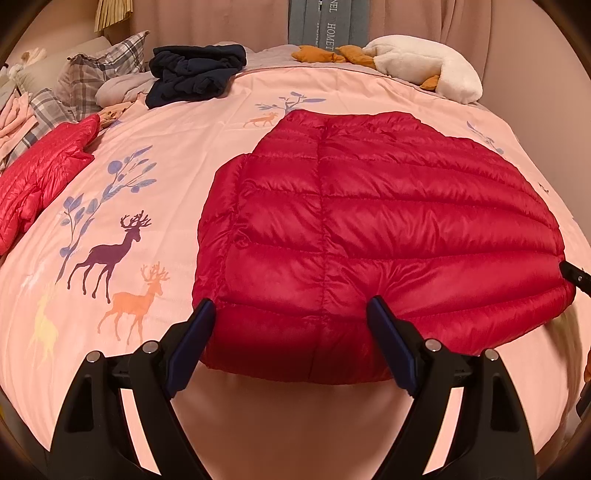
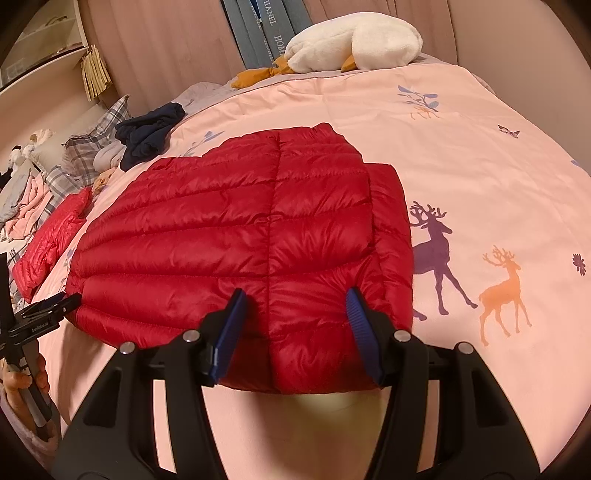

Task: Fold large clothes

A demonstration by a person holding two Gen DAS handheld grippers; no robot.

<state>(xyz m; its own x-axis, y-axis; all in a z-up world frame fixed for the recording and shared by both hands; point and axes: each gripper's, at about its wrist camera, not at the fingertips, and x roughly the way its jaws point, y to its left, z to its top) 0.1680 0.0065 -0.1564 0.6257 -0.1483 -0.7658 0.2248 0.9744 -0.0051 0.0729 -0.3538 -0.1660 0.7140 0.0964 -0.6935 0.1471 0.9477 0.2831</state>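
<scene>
"HOME" lettering [image 1: 331, 35] on blue-grey fabric

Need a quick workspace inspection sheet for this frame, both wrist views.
Surface: bed, pink deer-print cover, bare around the job.
Job's things: red jacket lying flat, near hem at bed edge; second red jacket far left.
Clutter: navy clothes, plaid pillows, plush goose.
Grippers: left tongs open, astride the hem; right tongs open, astride the hem.
Cables: nothing seen.
Surroundings: curtains, shelf.
</scene>
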